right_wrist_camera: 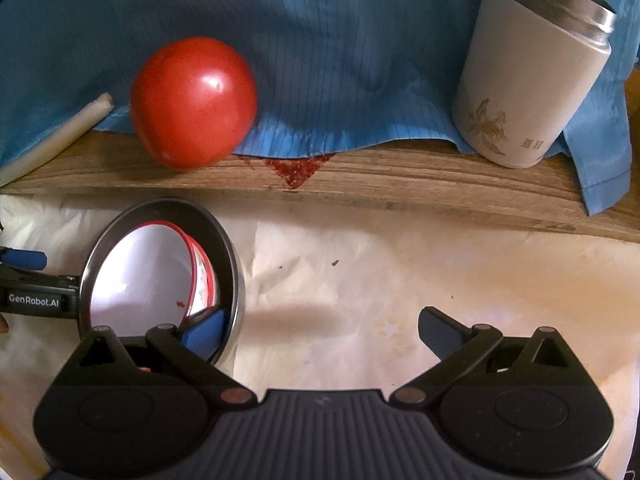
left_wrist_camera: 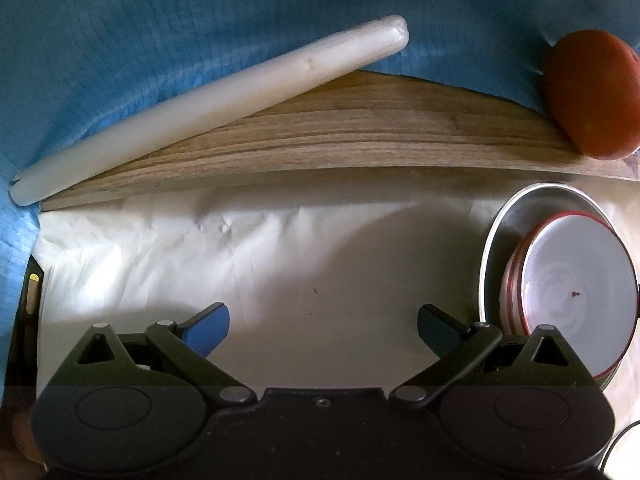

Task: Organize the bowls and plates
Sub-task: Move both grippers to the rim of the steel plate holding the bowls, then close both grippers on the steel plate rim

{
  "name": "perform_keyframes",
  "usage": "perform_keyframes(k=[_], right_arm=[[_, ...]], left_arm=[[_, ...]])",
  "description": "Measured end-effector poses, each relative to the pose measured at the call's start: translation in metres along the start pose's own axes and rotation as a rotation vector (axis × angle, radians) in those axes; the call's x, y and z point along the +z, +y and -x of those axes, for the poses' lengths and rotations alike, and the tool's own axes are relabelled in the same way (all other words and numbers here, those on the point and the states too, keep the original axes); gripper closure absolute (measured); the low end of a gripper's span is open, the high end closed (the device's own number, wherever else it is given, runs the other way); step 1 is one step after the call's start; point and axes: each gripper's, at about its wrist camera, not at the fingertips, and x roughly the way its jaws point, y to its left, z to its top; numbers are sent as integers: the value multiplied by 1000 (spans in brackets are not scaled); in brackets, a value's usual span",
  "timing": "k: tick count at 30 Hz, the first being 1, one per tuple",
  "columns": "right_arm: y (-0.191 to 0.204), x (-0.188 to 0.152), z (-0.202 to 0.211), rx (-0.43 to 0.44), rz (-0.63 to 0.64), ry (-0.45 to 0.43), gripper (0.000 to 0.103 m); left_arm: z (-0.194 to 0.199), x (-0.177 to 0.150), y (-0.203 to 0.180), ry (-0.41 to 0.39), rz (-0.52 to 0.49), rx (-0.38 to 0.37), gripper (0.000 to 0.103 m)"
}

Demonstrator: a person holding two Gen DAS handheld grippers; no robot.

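A metal bowl (left_wrist_camera: 494,240) stands on the white paper and holds a stack of white bowls with red rims (left_wrist_camera: 576,288). It also shows in the right wrist view: the metal bowl (right_wrist_camera: 236,276) with the white bowls (right_wrist_camera: 144,276) inside. My left gripper (left_wrist_camera: 322,326) is open and empty, just left of the metal bowl. My right gripper (right_wrist_camera: 322,328) is open and empty, its left finger (right_wrist_camera: 206,332) over the metal bowl's near right rim. The left gripper (right_wrist_camera: 28,280) shows beyond the bowl's left side.
A red tomato (right_wrist_camera: 194,102) and a white rolling pin (left_wrist_camera: 208,108) lie on a wooden board (left_wrist_camera: 340,140) against blue cloth (right_wrist_camera: 340,60). A white steel-rimmed tumbler (right_wrist_camera: 532,76) stands at the board's right. Red crumbs (right_wrist_camera: 298,170) lie on the board. White paper (right_wrist_camera: 400,280) covers the table.
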Motion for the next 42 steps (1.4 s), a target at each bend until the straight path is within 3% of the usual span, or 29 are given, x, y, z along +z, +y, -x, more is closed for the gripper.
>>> perform_keyframes(k=[21,38,42], right_arm=[[-10,-8,-4,21,-28,-9,1],[-10,-10,-5,21,-34,-2,1],[-8,-11,-3,17,-33,-3,1]], left_arm=[[10,-10,6,-60,-24,-37,10],[40,-19,25,-110,30,-195,10],[42,-16,20,-114,17,-195,10]])
